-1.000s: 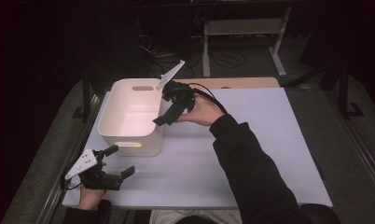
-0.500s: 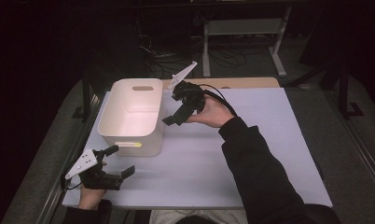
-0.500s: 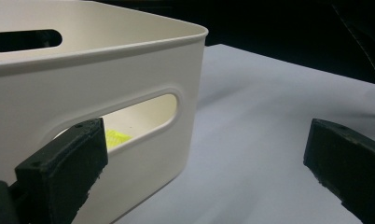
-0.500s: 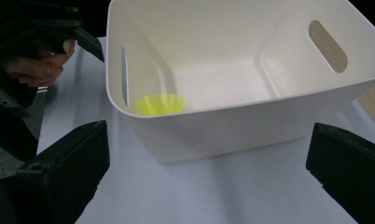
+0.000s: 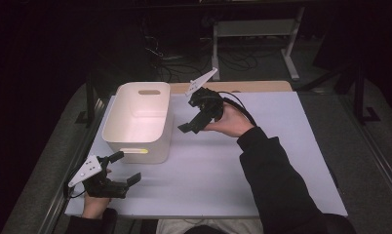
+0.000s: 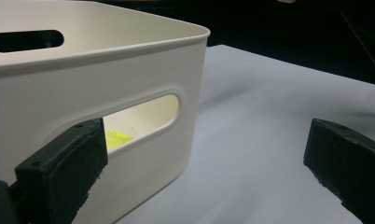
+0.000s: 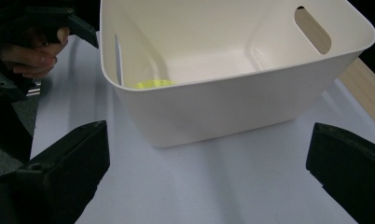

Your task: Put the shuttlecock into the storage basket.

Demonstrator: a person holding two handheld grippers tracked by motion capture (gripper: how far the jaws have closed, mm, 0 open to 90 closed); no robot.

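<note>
1. Standing on the left half of the white bench [image 5: 262,161], a cream plastic bin [image 5: 139,122] sits upright with its mouth open to the top; a slotted handle is cut into each short wall.
2. A small yellow-green object [image 7: 150,84] lies on the bin floor against the near short wall; in the left gripper view it shows through the near handle slot [image 6: 143,116]. What it is cannot be told.
3. The right gripper [image 5: 196,114] is held above the bench just beside the bin's right long wall, apart from it. Its fingers are spread wide and grip nothing; in the right gripper view they frame the bin from the side.
4. The left gripper [image 5: 123,168] rests low at the front left corner of the bench, near the bin's near short wall but not touching it. Its fingers are likewise spread wide and hold nothing; one finger [image 6: 64,168] overlaps the bin wall in the left gripper view.
5. A strip of wooden board [image 5: 233,87] borders the far edge of the white surface, behind the right gripper.
</note>
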